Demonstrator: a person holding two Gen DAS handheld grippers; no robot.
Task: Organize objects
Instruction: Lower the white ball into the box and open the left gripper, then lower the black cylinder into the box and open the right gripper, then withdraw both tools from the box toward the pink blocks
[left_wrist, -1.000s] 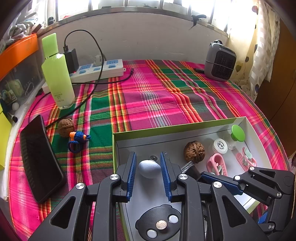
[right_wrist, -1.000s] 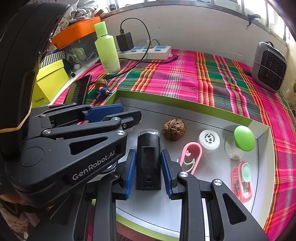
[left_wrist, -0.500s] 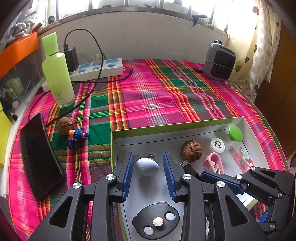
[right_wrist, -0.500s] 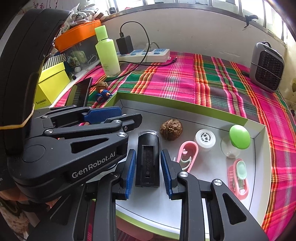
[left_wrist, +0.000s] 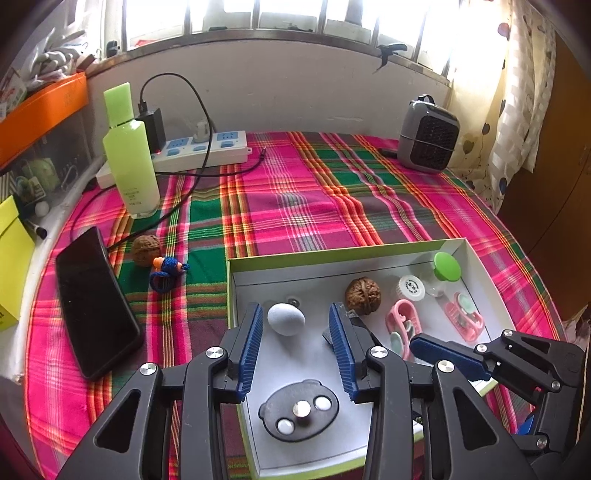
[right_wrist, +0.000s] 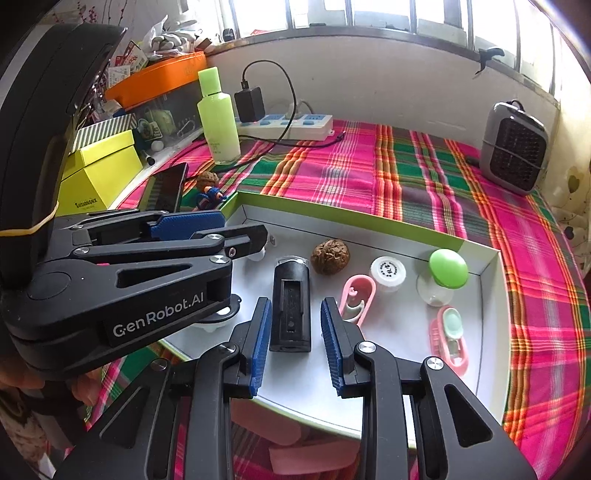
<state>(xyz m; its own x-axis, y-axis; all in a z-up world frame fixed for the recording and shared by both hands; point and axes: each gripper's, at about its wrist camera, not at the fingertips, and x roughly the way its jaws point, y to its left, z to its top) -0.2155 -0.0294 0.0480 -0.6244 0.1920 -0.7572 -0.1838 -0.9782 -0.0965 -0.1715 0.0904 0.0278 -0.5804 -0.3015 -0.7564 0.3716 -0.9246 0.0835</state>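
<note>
Jaws first: our left gripper (left_wrist: 295, 339) has just been opening, clear of the grey egg (left_wrist: 286, 318) at lower centre; our right gripper (right_wrist: 295, 332) stands open around the black case (right_wrist: 290, 302), marked "GenRobot.AI". Both lie in the green-rimmed tray (left_wrist: 332, 254) on plaid cloth (left_wrist: 295, 192); windows (left_wrist: 280, 14) run along the top.

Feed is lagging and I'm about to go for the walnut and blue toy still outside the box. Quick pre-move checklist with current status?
1. Left gripper clear of the grey egg: ok; jaws have just been opening, gaps both sides.
2. Right gripper clear of the black device: ok, pads don't touch it.
3. Egg and device resting on the box floor: ok.
4. Loose walnut and blue toy visible on the cloth: ok.
5. Path there: not ok, phone and cable crowd them.
6. Box space left: ok.
</note>
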